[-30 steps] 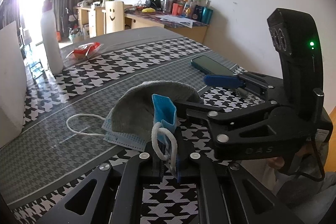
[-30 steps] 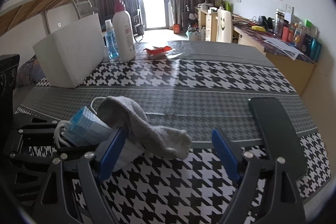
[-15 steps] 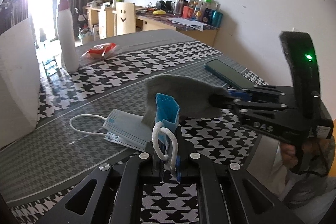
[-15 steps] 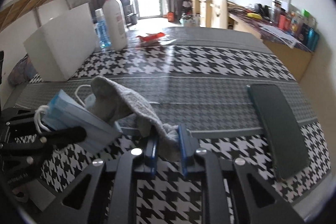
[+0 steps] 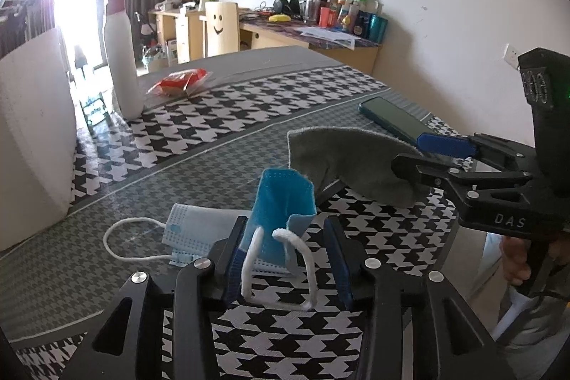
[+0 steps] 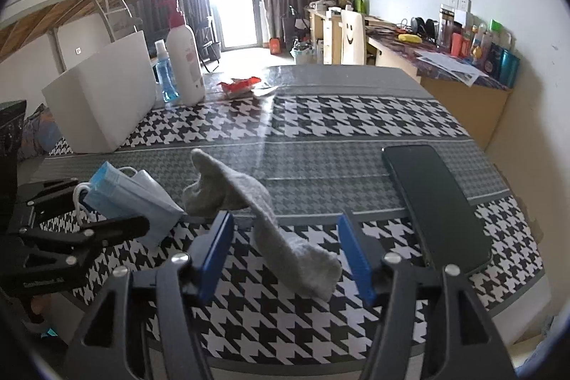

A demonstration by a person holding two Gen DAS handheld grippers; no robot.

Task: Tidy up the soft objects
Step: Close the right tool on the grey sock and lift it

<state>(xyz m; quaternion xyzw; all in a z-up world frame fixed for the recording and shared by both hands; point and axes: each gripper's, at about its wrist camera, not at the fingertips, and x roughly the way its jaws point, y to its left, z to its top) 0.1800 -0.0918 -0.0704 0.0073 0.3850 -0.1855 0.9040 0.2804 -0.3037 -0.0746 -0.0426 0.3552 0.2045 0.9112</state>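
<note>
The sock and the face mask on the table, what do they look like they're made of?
The sock looks like a soft knitted fabric, grey and matte, with a fuzzy edge, and it drapes limply. The face mask looks like thin nonwoven sheet, blue on one side and paler on the other, pleated, with a dotted edge seam; its white ear loops look like soft elastic cord, though that is only a guess.

The right gripper (image 6: 285, 259) has its blue-padded jaws spread wide, with a limp grey knitted sock (image 6: 263, 219) lying between them on the black-and-white houndstooth tablecloth (image 6: 338, 120). Just left of the sock, a folded light-blue pleated face mask (image 6: 131, 198) sits by the left gripper (image 6: 89, 234). A dark rectangular smartphone (image 6: 434, 205) lies flat to the right.
</note>
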